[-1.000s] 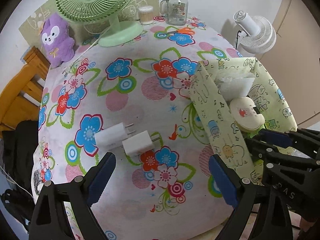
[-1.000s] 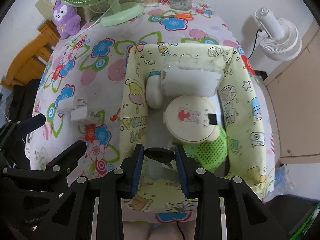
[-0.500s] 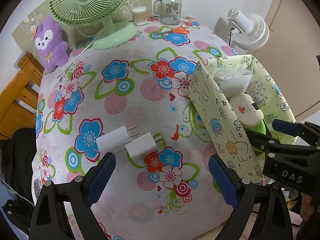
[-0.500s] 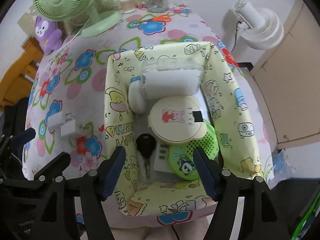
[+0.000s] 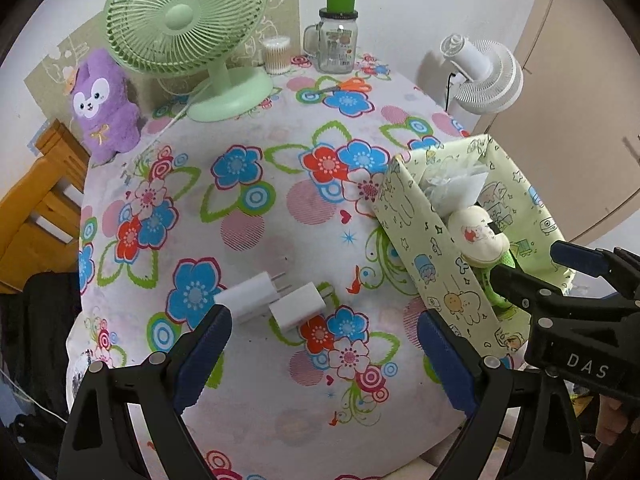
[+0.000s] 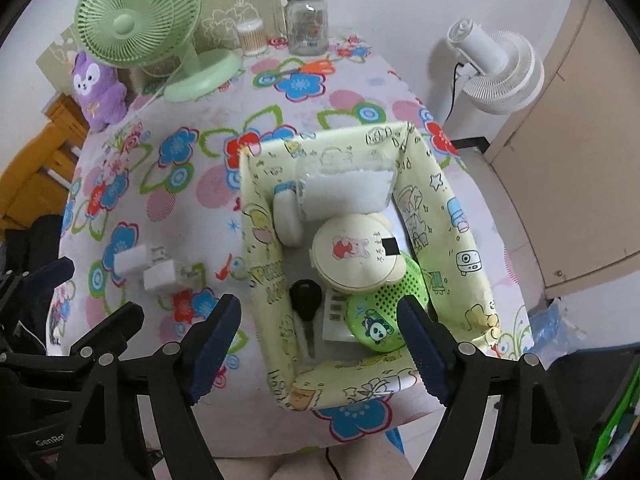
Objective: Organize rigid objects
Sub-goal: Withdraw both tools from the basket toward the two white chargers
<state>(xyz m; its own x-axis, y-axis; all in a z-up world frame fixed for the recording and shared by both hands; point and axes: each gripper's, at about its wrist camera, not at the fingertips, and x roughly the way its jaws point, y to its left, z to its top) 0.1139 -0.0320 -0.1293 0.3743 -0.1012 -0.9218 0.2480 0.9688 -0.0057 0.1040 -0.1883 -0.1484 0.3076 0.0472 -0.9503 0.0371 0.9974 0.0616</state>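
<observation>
In the left wrist view, the left gripper [image 5: 324, 350] stands open at the bottom of the frame, with nothing between its blue pads. Just above it, two white chargers [image 5: 276, 304] lie side by side on the flowered tablecloth [image 5: 256, 208], touching each other, with their prongs toward the upper right. At the right, one fabric basket [image 5: 416, 232] with cartoon prints stands on the cloth. Over its wall I can see a clear plastic bag [image 5: 452, 188] and a cream round case [image 5: 476, 234]; the rest of the contents is hidden. The right gripper [image 5: 548, 268] comes in from the right edge, above the basket. At the top there are one green desk fan [image 5: 184, 24], one purple plush toy [image 5: 104, 108], one cup of cotton swabs [image 5: 276, 54] and one glass jar [image 5: 336, 44] with a green lid.

In the right wrist view, the right gripper [image 6: 320, 340] has just been opening, and its jaws now stand wide apart, above the near end of the basket [image 6: 260, 236], gripping nothing. Inside the basket I count six things: one black key [image 6: 306, 300] at the lower left, lying free on the bottom, one flat white card [image 6: 334, 318] beside it, one green round case [image 6: 380, 312] with a panda picture, the cream round case [image 6: 354, 254] on top of it, one white oval object [image 6: 286, 216], and the plastic bag [image 6: 346, 192] at the far end. The two chargers [image 6: 150, 268] lie at the left, outside the basket.
</observation>
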